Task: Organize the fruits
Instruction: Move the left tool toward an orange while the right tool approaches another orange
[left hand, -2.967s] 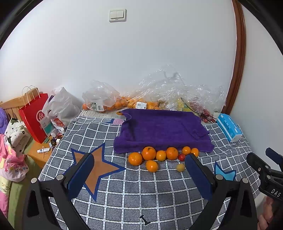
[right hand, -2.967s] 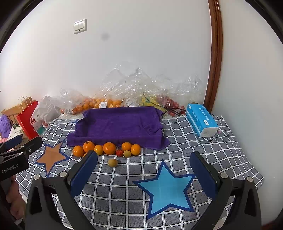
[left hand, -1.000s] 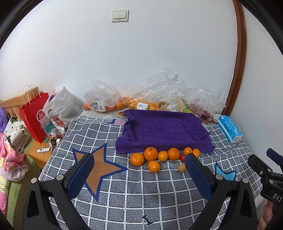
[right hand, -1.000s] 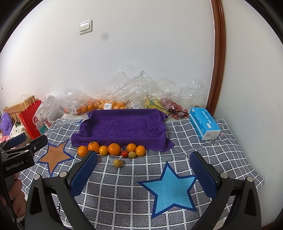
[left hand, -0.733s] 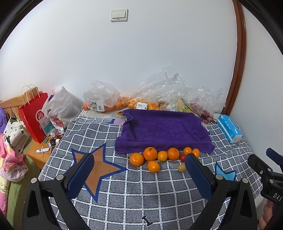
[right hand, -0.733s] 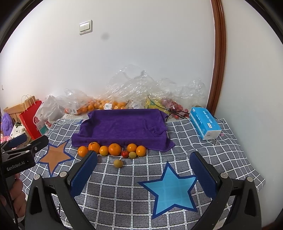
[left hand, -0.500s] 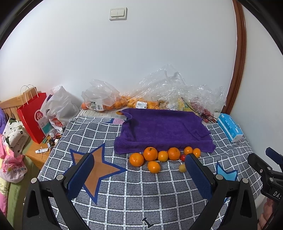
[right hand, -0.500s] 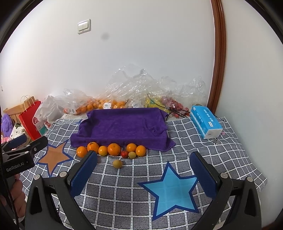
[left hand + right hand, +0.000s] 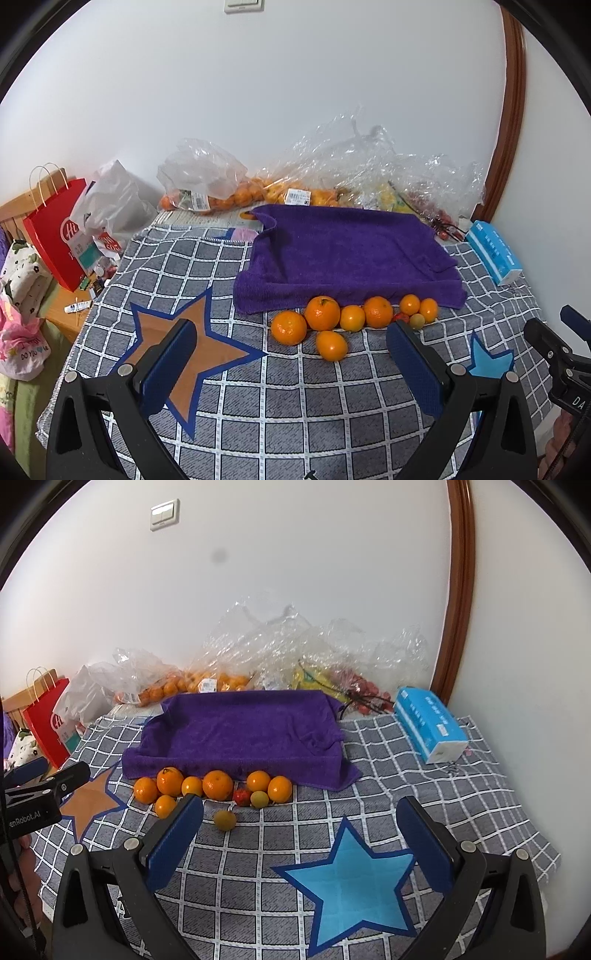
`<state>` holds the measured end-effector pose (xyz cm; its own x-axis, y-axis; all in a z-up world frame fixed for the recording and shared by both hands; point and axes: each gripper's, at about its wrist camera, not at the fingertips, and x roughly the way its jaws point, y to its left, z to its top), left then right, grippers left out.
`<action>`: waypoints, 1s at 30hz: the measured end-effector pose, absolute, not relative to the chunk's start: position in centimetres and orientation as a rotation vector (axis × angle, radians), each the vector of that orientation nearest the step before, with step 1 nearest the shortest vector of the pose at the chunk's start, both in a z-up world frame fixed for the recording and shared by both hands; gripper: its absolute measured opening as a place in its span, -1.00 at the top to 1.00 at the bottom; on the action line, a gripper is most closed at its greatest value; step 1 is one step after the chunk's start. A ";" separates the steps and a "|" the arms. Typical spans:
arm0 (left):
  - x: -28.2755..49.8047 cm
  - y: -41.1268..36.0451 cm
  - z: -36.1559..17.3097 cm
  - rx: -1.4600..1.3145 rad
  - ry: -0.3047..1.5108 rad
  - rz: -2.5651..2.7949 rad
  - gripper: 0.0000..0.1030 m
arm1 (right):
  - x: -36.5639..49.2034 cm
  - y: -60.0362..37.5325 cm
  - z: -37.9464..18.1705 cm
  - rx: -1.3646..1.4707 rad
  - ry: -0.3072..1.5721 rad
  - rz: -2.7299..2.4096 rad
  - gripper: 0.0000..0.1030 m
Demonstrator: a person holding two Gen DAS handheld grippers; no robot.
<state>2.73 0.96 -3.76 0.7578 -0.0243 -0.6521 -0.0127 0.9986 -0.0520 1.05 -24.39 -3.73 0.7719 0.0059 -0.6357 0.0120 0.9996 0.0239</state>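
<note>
Several oranges (image 9: 322, 312) (image 9: 217, 784) lie in a row along the front edge of a purple towel-lined tray (image 9: 347, 247) (image 9: 240, 727) on the checked cloth. One orange (image 9: 331, 345) (image 9: 165, 806) sits in front of the row. A small red fruit (image 9: 242, 796) and a yellow-green fruit (image 9: 259, 799) lie within the row, and another yellow-green fruit (image 9: 225, 819) rests alone nearer to me. My left gripper (image 9: 291, 363) is open, held back from the fruit. My right gripper (image 9: 303, 830) is open too, with nothing between its fingers.
Clear plastic bags of fruit (image 9: 207, 184) (image 9: 295, 653) are piled against the wall behind the tray. A blue tissue box (image 9: 493, 251) (image 9: 430, 722) lies at the right. A red paper bag (image 9: 55, 236) stands off the left edge. Star patches (image 9: 184, 350) (image 9: 351, 878) mark the cloth.
Both grippers have moved slightly forward, toward the row of fruit, which looks a little larger and nearer. Both stay open and no fruit has moved.
</note>
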 end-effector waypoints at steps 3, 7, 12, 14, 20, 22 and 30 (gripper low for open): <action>3.5 1.1 -4.4 -0.056 0.726 -0.008 -1.00 | 2.0 -24.6 -4.6 0.034 0.711 -0.007 -0.99; 4.7 1.2 -5.2 -0.053 0.745 -0.010 -1.00 | 3.2 -24.8 -5.7 0.039 0.733 -0.010 -0.99; 5.9 1.6 -6.1 -0.064 0.755 -0.016 -1.00 | 4.4 -25.3 -6.7 0.060 0.744 0.006 -0.99; 6.4 1.7 -6.4 -0.065 0.761 -0.020 -0.99 | 4.9 -25.5 -7.1 0.071 0.747 0.012 -0.99; 7.5 1.8 -6.8 -0.056 0.751 -0.042 -0.97 | 6.2 -25.2 -8.1 0.041 0.752 -0.001 -0.99; 7.9 1.9 -6.9 -0.057 0.755 -0.045 -0.97 | 6.6 -25.1 -8.4 0.033 0.752 0.001 -0.99; 10.1 2.9 -7.8 -0.073 0.791 -0.033 -0.97 | 8.4 -24.9 -9.4 0.038 0.770 0.004 -0.99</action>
<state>10.05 2.89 -7.79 0.7025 -0.0573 -0.7093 0.0028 0.9970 -0.0777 8.40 -24.90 -9.39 0.7179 0.0173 -0.6959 0.0108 0.9993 0.0360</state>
